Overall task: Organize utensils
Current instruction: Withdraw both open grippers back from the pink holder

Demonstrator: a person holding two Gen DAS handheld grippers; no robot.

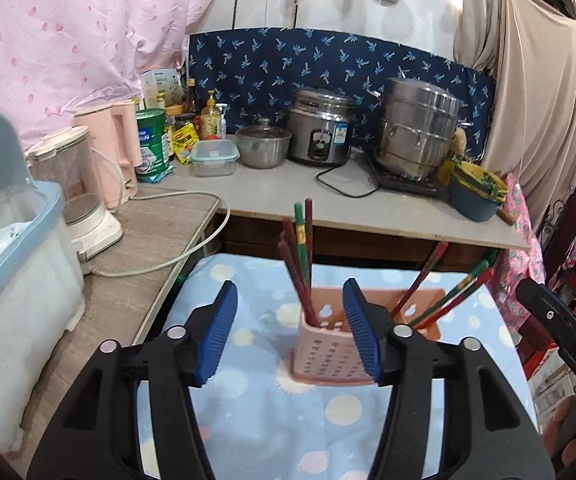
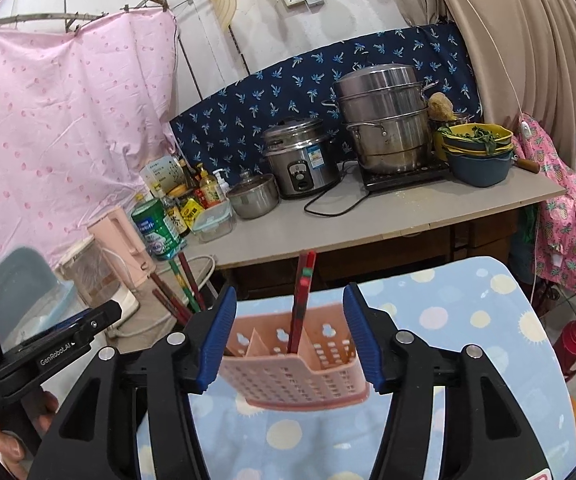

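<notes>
Left wrist view: my left gripper [image 1: 290, 330] hangs with its blue pads apart, nothing between them, nothing pressed. Straight ahead, just past the tips, stands the pink holder [image 1: 330, 354] on the blue dotted cloth [image 1: 248, 420]. My right-hand pad covers part of its near wall. A bunch of chopsticks [image 1: 300, 256], red and green, rises from the compartment right in front of me, roughly upright. Off to the right, more sticks [image 1: 444, 292] lean out of the far compartment, tilting away to the right. At the right edge I catch the black body of my other tool.

Over in the right wrist view, my right gripper [image 2: 290, 334] is parted too, jaws clear of everything. The holder [image 2: 300, 372] sits between the pads in the picture but beyond them; I can't say they touch it. One pair of sticks [image 2: 302, 300] stands upright dead ahead in a middle slot. Another bunch [image 2: 180, 292] fans out to the left, behind my left pad. Down at the lower left, a hand [image 2: 8, 440] grips the black handle of the left tool.

Beyond the cloth runs the counter [image 1: 328, 200] with the steel cooker [image 1: 320, 128] and stacked steamer [image 1: 416, 132].
</notes>
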